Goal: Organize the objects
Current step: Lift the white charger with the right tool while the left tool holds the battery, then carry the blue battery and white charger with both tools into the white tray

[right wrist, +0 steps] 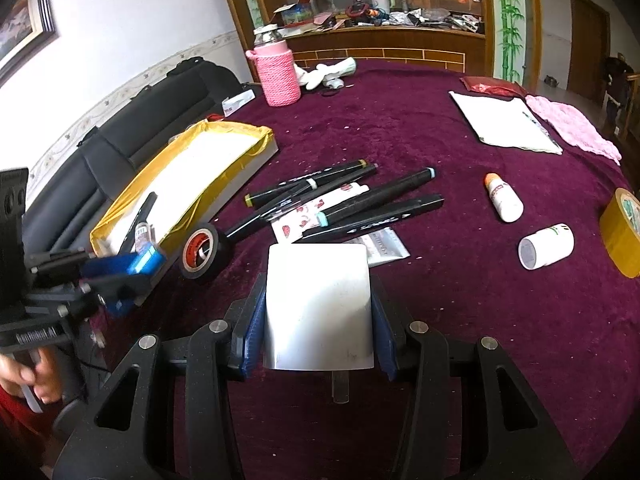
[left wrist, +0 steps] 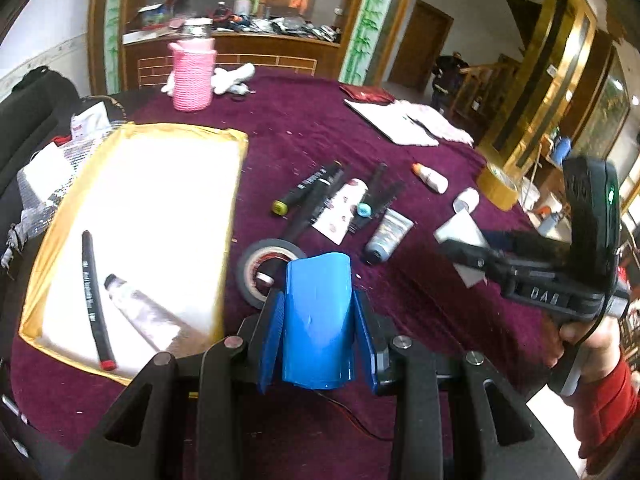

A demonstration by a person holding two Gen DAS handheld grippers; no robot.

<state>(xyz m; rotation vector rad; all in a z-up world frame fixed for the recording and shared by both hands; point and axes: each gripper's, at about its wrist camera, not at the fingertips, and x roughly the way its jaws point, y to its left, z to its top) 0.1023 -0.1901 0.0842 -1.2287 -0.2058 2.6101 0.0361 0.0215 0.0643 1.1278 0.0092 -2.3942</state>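
My left gripper (left wrist: 318,308) is shut on a glossy blue box-like object (left wrist: 318,328), held above the maroon tablecloth beside the yellow-lined box (left wrist: 236,184). Inside that box lie a black marker (left wrist: 94,296) and a silvery tube (left wrist: 144,316). My right gripper (right wrist: 318,292) is shut on a white plug-like block (right wrist: 318,304) with a prong at its near end. Loose black markers (right wrist: 340,196) and a patterned tube are heaped mid-table. The right wrist view shows the left gripper (right wrist: 120,276) at the left, near the box's corner.
A black tape roll (right wrist: 202,256) stands next to the box. A grey tube (left wrist: 388,236), two small white bottles (right wrist: 504,198) (right wrist: 546,246) and a yellow tape roll (right wrist: 622,232) lie to the right. A pink knitted jar (right wrist: 278,74), gloves and papers (right wrist: 508,124) sit farther back.
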